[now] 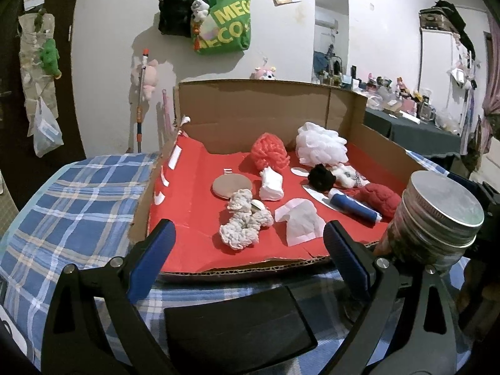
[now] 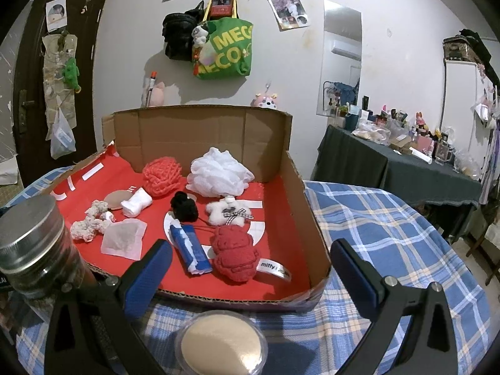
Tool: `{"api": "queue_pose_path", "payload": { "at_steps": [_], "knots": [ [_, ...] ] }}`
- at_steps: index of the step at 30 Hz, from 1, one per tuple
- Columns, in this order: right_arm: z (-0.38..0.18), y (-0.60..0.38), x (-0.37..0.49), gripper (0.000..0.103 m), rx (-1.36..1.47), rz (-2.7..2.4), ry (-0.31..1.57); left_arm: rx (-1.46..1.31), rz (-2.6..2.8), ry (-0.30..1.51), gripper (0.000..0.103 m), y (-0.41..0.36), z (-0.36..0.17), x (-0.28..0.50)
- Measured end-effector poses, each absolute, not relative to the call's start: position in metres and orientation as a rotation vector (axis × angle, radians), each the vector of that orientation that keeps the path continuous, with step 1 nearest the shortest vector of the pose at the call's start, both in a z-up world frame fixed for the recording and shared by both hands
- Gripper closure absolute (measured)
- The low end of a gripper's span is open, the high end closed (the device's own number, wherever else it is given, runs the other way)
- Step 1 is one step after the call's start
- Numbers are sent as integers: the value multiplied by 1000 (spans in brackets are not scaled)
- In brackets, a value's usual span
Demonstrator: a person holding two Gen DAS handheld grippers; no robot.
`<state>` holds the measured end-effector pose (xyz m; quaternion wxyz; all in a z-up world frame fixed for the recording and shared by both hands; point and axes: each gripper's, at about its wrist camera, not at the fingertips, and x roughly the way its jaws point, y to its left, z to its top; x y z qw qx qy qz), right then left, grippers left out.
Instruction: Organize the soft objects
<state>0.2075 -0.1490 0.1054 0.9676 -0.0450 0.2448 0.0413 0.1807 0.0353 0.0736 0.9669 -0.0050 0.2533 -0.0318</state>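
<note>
So both grippers are hanging out at the bottom of their frames doing nothing: the left gripper [image 1: 250, 259] has its blue-padded jaws spread wide with nothing between them, and the right gripper [image 2: 251, 272] is the same deal, wide apart and empty. The soft stuff all sits inside the cardboard box [image 1: 268, 106] with the red liner, which fills the middle of both views on a blue plaid cloth [image 1: 72, 200]. In the right wrist view, the white mesh pouf [image 2: 218, 172] and the coral knitted ball [image 2: 162, 175] are toward the back wall of the box, center frame. In front of them there's a black fuzzy scrunchie [image 2: 184, 207], a white plush with a checked bow [image 2: 228, 212], and a red knitted plush [image 2: 234, 253] nearest the camera, just beside a blue and white tube [image 2: 190, 247]. Over on the left-center there's a cream chenille scrunchie [image 2: 89, 223], a white rolled cloth [image 2: 136, 204], a tan round pad [image 2: 117, 200] and a pale translucent pouch [image 2: 123, 239]. A metal-lidded jar [image 2: 31, 243] stands outside the box at the lower left, and a round clear container [image 2: 220, 343] sits bottom center between the right jaws.
</note>
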Motion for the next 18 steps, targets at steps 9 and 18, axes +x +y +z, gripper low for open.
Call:
{"api": "queue_pose_path", "payload": {
  "at_steps": [9, 18],
  "knots": [
    [106, -150, 206, 0, -97, 78, 489, 4, -12, 462, 6, 41, 80, 176],
    [106, -150, 205, 0, -97, 77, 489, -4, 3, 472, 6, 45, 80, 180]
  ]
}}
